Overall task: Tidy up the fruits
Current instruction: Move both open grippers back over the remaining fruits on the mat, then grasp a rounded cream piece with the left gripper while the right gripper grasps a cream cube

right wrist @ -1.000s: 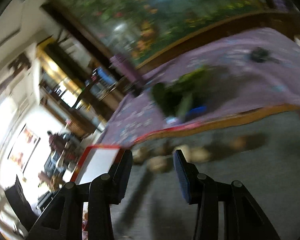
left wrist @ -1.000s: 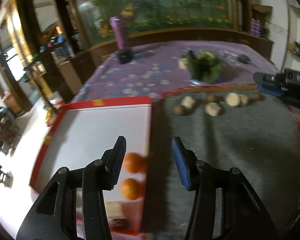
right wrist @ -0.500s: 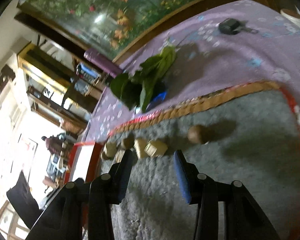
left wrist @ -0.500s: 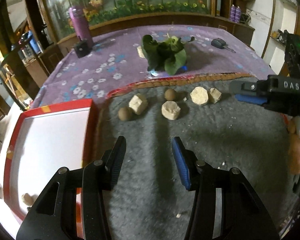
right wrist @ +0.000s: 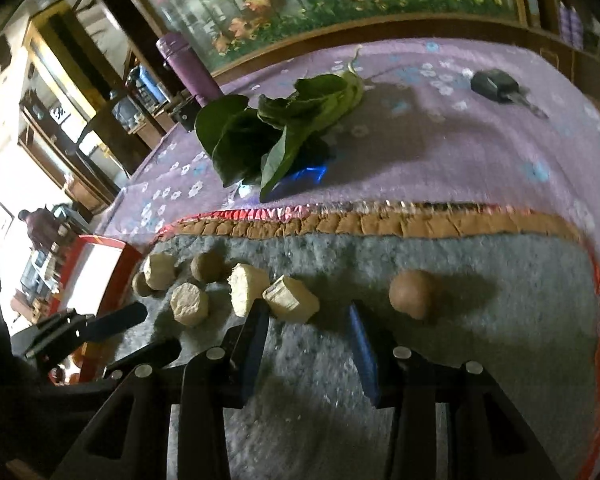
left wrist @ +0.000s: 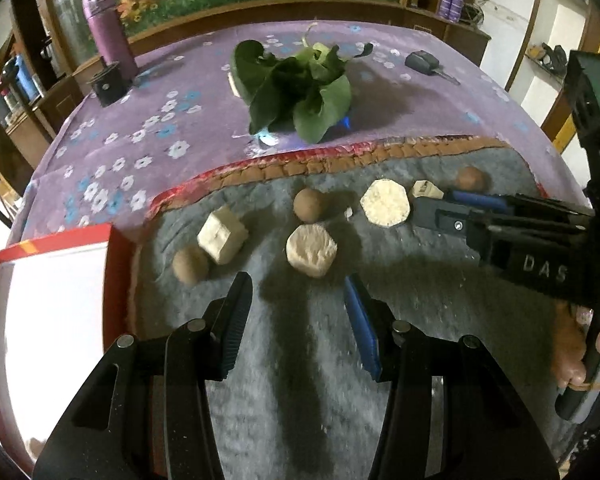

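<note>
Left claw [left wrist: 298, 312] hovers low over the grey mat [left wrist: 440, 320], jaws wide apart, nothing held. Just beyond its fingertips lies a pale hexagonal piece [left wrist: 311, 251]; to the left of that, a pale cube-like piece [left wrist: 222, 239] touching a brown round fruit [left wrist: 190, 264], both near the red-rimmed white tray [left wrist: 52, 300] at the mat's left edge. Farther back sit a second brown round fruit [left wrist: 309, 205] and a flat pale octagonal piece [left wrist: 385, 202]. Right claw [right wrist: 306, 334] — likewise agape and empty — is also low over the mat; a small pale block [right wrist: 291, 299] lies just ahead of its left finger, touching or nearly so, and a lone brown fruit [right wrist: 411, 294] sits just beyond and right of the blue-padded right finger, apart from the other pieces. Beyond the mat's brown and red border, on the purple flowered tabletop [left wrist: 160, 120], lies a bunch of green leaves [left wrist: 300, 92] over something blue. Farther still — a purple bottle [left wrist: 108, 32] with a black cap-like object [left wrist: 107, 86] beside it, and a black car key [left wrist: 424, 63] at right.
</note>
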Available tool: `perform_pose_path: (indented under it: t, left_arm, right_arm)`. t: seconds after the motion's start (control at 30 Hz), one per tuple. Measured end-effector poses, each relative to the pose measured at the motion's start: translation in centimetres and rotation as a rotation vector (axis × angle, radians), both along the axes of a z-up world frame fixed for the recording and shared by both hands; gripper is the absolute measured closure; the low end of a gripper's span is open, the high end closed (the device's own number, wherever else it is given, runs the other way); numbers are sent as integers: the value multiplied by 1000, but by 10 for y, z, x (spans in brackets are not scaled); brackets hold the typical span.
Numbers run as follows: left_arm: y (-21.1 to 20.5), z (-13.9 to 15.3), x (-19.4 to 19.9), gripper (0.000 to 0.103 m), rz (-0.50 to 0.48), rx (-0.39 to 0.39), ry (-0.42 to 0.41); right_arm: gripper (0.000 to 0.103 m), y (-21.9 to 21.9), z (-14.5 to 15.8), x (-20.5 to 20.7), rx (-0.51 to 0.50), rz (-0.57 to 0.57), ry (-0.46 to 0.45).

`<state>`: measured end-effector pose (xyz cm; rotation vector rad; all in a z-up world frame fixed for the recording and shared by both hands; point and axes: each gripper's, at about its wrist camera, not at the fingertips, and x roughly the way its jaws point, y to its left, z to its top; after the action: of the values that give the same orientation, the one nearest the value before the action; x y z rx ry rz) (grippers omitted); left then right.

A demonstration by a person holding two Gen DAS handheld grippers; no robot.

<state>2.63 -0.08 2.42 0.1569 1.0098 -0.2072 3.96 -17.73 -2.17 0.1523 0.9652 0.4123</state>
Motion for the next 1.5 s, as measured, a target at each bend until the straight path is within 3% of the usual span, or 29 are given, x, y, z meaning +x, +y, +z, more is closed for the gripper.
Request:
perform_pose_path:
  t: [0.33,0.43,0.53,0.6,0.87,1.0,1.1,1.5]
  left_arm:
    - [-7,-12,18,56,-33,16,-6]
    - [-6,-12,18,56,-42,14,-15]
    - [-6,-13,18,62,-44,18,-29]
    - [-7,-12,16,66,-51,30,-42]
    - [-9,-13,9,72,-35,34,-66]
    - [-3,-6,1,76,-8,-17,-69]
    - [0,-3,-7,76,-5,-44,-72]
    - [-11,-14,10,71,-18,16,-50]
  right_arm:
    - [66,3,0,8,-39,26,-61]
    - [73,5,0,7,-71,37,-59]
    - [81,8,0,4,-101,39,-53]
    - [88,5,1,3,-74,36,-31]
    - [89,-13,9,-3,63,14,23]
    - [89,-17,10,-3,134,23,46]
    - [89,-17,11,-5,160,29,49]
    - [89,-15,6,-1,167,18,72]
